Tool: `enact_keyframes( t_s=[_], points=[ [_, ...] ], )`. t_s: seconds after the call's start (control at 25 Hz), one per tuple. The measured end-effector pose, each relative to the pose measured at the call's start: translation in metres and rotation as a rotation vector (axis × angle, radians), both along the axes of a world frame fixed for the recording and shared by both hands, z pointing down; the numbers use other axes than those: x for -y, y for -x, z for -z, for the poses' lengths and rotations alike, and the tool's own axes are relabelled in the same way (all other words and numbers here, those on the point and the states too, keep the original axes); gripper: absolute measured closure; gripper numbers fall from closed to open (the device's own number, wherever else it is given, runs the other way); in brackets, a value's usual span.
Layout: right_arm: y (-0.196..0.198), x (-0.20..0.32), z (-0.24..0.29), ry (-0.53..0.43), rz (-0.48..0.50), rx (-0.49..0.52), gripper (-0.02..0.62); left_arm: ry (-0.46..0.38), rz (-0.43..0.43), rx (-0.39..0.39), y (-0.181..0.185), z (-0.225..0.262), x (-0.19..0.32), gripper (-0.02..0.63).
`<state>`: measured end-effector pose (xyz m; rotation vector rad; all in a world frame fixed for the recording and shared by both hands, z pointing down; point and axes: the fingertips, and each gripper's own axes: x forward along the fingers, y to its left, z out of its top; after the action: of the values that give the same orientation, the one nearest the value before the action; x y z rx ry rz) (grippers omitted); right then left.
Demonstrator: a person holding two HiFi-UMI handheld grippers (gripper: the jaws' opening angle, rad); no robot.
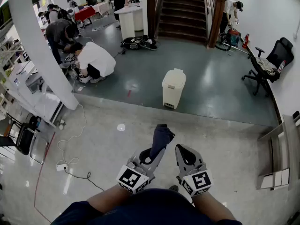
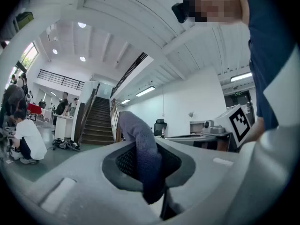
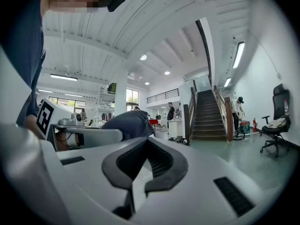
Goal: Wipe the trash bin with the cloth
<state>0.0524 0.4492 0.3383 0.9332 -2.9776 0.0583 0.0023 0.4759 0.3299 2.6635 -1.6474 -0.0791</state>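
Observation:
A cream pedal trash bin (image 1: 173,88) stands on the green floor well ahead of me, lid down. My left gripper (image 1: 151,154) is shut on a dark blue-grey cloth (image 1: 161,137), which sticks up and forward out of its jaws. The left gripper view shows the cloth (image 2: 143,158) pinched between the jaws and folded over the top. My right gripper (image 1: 184,154) hangs beside it with its jaws together and nothing in them; from there the cloth (image 3: 129,124) shows at the left. Both grippers are held close to my body, far from the bin.
A white pillar (image 1: 37,50) rises at the left, with cables and a power strip (image 1: 62,166) on the pale floor. Several people crouch near it (image 1: 96,60). An office chair (image 1: 274,62) stands at the right, stairs (image 1: 183,8) at the back, a grey shelf (image 1: 281,158) near right.

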Motion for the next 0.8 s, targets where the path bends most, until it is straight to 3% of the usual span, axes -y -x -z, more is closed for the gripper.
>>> enact_keyframes(
  t_s=[0.8],
  points=[
    [-0.03,0.042,0.004,-0.005,0.024,0.018,0.591,0.004,0.014,0.008,-0.03,0.001,0.041,0.554]
  ],
)
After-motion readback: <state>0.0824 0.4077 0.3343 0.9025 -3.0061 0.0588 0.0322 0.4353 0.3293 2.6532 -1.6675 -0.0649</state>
